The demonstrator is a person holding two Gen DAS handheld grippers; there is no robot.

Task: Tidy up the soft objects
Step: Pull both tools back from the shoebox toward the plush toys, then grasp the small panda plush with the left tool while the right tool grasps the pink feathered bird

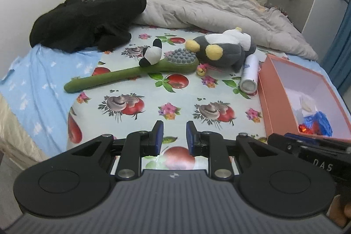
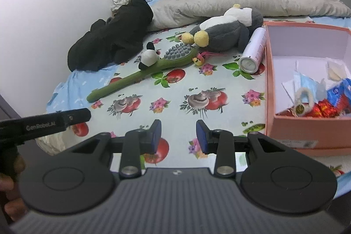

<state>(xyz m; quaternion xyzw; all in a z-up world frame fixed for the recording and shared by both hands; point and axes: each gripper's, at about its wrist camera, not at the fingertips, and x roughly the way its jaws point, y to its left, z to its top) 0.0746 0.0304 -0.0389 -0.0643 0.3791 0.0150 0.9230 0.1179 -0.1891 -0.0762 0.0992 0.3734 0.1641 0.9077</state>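
Hovering released and empty near the pink box [image 2: 291, 137], left tongs [image 1: 174, 137] and right tongs [image 2: 178, 135] face the penguin plush [image 2: 228, 34] beyond it; grabbing could roll the touching spray can [image 2: 252, 52] away.

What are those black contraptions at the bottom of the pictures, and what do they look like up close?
They are two handheld grippers. The left gripper and right gripper match: black linkage arms with silver pivot pins, two round black discs, a ribbed dark grey body with a small emblem, and blue pads lining the fingers. White lettering marks their side handles.
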